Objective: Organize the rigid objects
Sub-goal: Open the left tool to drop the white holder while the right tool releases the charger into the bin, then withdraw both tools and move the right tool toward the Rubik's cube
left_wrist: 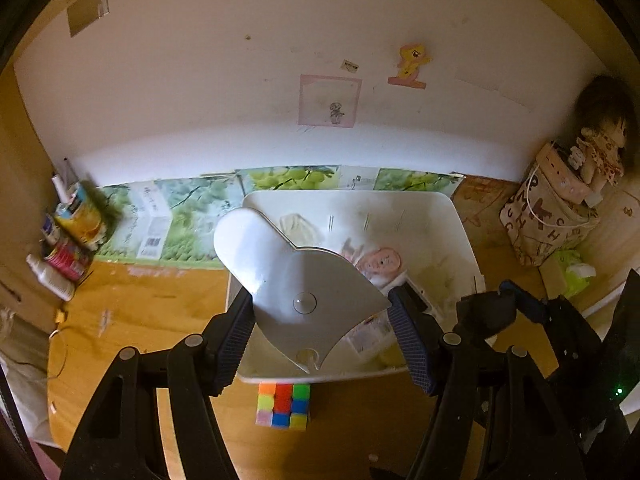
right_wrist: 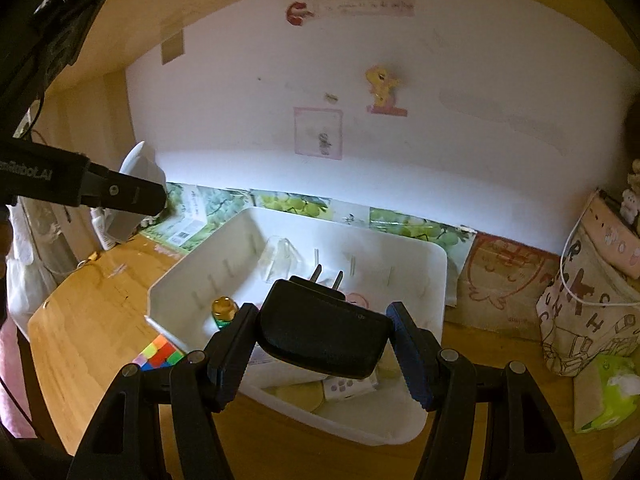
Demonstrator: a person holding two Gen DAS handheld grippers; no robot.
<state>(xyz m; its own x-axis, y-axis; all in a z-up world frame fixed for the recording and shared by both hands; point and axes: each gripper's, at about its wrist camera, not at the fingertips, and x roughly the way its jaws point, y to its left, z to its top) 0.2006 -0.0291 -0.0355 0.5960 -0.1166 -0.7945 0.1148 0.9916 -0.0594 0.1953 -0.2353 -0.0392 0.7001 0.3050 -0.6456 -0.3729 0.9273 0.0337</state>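
My left gripper (left_wrist: 322, 328) is shut on a flat white fan-shaped plastic piece (left_wrist: 296, 276) and holds it above the near side of the white bin (left_wrist: 460, 232). My right gripper (right_wrist: 320, 344) is shut on a black power adapter (right_wrist: 324, 332) with two prongs pointing away, held over the same white bin (right_wrist: 436, 280). The bin holds a small gold-capped bottle (right_wrist: 223, 310), a clear bag, a pink item and other small things. A colourful puzzle cube (left_wrist: 283, 405) lies on the wooden table just in front of the bin; it also shows in the right wrist view (right_wrist: 160, 354).
Bottles and cans (left_wrist: 70, 236) stand at the far left by the wall. A patterned fabric bag (right_wrist: 588, 300) with a doll on it (left_wrist: 600, 148) and a green tissue pack (right_wrist: 608, 396) stand at the right. The left gripper's body (right_wrist: 80, 188) crosses the right view's left side.
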